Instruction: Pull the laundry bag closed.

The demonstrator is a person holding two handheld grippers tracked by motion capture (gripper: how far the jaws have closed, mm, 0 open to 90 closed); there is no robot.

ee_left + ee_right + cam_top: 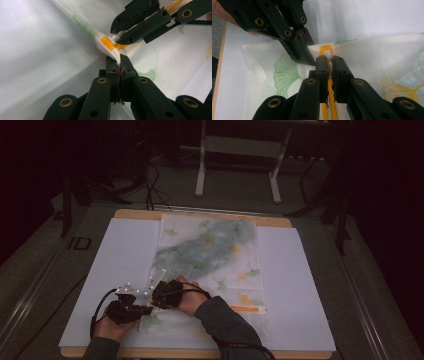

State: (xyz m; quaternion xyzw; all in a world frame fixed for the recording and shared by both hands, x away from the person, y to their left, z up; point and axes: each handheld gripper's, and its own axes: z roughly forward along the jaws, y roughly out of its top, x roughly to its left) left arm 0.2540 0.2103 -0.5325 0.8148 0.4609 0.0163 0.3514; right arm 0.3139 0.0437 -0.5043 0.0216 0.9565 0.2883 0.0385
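White sheet (300, 285) over a wooden tabletop, dark room beyond. At left, left gripper (119, 65) clenched on the near corner of a mesh zip pouch (210, 255); just beside it, right gripper (329, 63) pinched on the white zipper pull (328, 54) at the end of the orange zip (329, 105). Probably mid-zipping, start of the run; next, likely a steady pull rightward along the near edge, corner held taut. Lying flat at table centre, long axis running near to far.

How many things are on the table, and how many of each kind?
Mesh bag with leaf print: 1
Orange zipper on the bag: 1
White sheet under the bag: 1
Grippers: 2, the left gripper and the right gripper
Total: 5
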